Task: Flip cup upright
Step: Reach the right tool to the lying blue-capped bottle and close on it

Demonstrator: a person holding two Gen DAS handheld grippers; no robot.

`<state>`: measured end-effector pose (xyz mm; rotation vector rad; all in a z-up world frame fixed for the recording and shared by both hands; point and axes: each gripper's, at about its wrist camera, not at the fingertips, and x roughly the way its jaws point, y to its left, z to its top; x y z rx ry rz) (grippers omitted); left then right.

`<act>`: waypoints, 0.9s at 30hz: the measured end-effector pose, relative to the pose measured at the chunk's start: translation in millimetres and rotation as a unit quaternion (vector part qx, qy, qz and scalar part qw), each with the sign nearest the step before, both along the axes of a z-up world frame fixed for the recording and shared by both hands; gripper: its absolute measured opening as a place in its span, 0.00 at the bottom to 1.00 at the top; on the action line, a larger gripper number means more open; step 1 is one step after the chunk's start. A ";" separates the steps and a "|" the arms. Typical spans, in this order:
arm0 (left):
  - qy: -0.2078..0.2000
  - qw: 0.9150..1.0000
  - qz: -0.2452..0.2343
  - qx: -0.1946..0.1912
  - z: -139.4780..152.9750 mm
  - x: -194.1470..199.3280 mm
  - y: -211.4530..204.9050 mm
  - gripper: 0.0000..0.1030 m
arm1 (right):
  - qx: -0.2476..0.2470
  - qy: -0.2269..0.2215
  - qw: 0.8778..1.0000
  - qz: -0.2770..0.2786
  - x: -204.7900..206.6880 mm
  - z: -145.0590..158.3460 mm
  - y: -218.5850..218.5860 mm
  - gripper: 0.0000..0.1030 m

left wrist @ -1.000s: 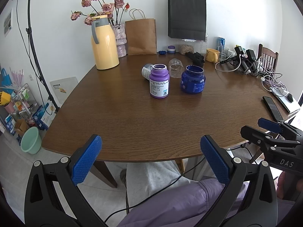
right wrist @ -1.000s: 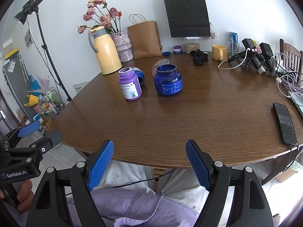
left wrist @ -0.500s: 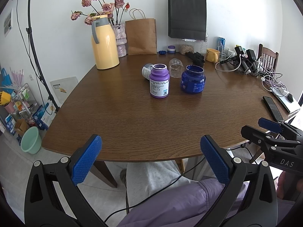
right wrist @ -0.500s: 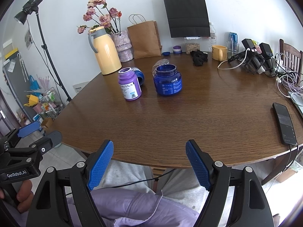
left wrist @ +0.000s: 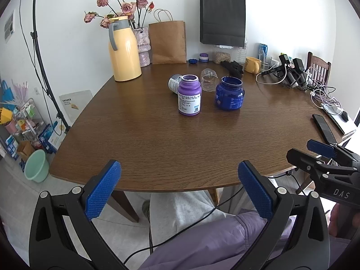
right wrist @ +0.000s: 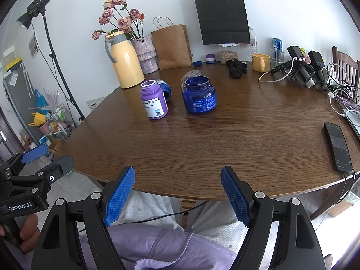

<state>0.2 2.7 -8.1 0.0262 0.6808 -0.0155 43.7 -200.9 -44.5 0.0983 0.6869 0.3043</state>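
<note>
Cup (left wrist: 209, 79), clear and on its side, lay just behind the blue jar (left wrist: 229, 96), unmoved over the last second; left gripper (left wrist: 177, 190) and right gripper (right wrist: 177, 194) hung well short, jaws apart, flip unstarted

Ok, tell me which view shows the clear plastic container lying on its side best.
The left wrist view: the clear container shows whole between the purple bottle and blue jar. In the right wrist view the jar hides most of it.

Both wrist views set low before the table's (left wrist: 157, 148) near edge, facing across it; purple bottle (left wrist: 189, 97) (right wrist: 154, 100) and blue jar (left wrist: 229, 93) (right wrist: 199, 95) shared, well ahead.
</note>
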 end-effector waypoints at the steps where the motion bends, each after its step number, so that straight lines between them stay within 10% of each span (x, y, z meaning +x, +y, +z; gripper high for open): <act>1: 0.001 1.000 -0.001 -0.001 -1.5 0.3 0.2 1.00 | 0.000 0.000 1.000 0.000 0.5 -0.3 -0.5 0.80; 15: -0.021 0.994 -0.103 0.035 10.5 94.3 35.6 1.00 | 0.020 -0.014 1.000 0.013 92.9 13.8 -0.5 0.80; 22: 0.008 0.973 -0.195 0.121 9.3 205.6 61.1 1.00 | 0.019 -0.004 1.000 0.023 169.7 34.8 0.3 0.80; 27: 0.035 0.969 -0.217 0.114 -2.8 280.9 61.7 1.00 | 0.045 0.027 0.996 0.067 231.7 48.8 8.7 0.80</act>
